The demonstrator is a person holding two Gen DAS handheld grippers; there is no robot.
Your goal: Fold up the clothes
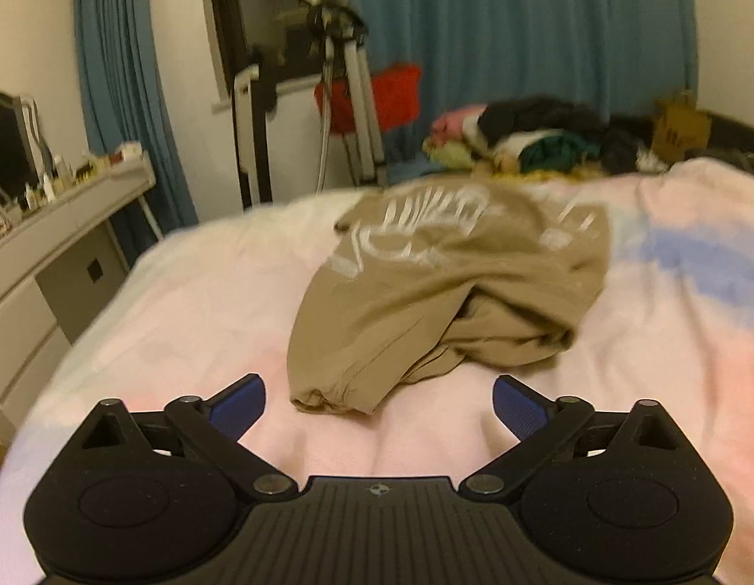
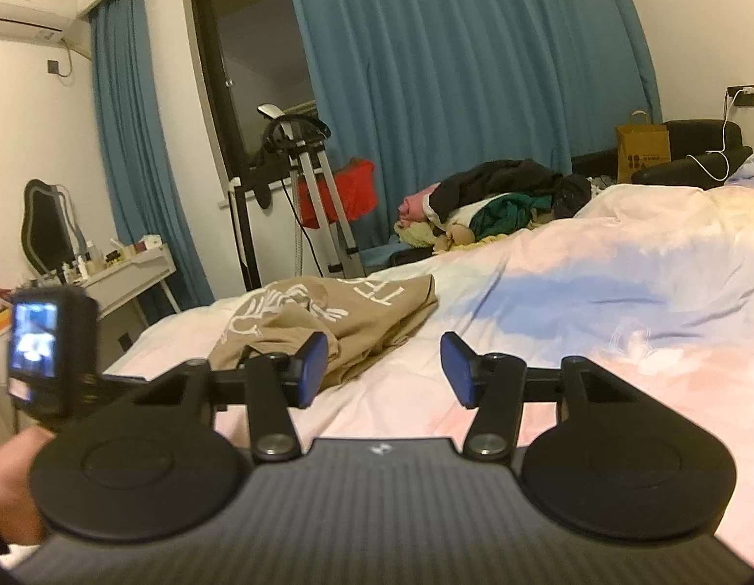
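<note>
Left gripper (image 1: 379, 402) jaws wide apart, empty, just short of the crumpled tan T-shirt (image 1: 445, 287) at frame center on the bed (image 1: 191, 302). Right gripper (image 2: 384, 365) also spread, holding nothing.

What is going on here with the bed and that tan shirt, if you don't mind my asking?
A person is folding clothes with two handheld tools. The tan shirt lies crumpled on the bed. The left tool and the right tool are both open and hold nothing. A pile of clothes waits behind.
</note>
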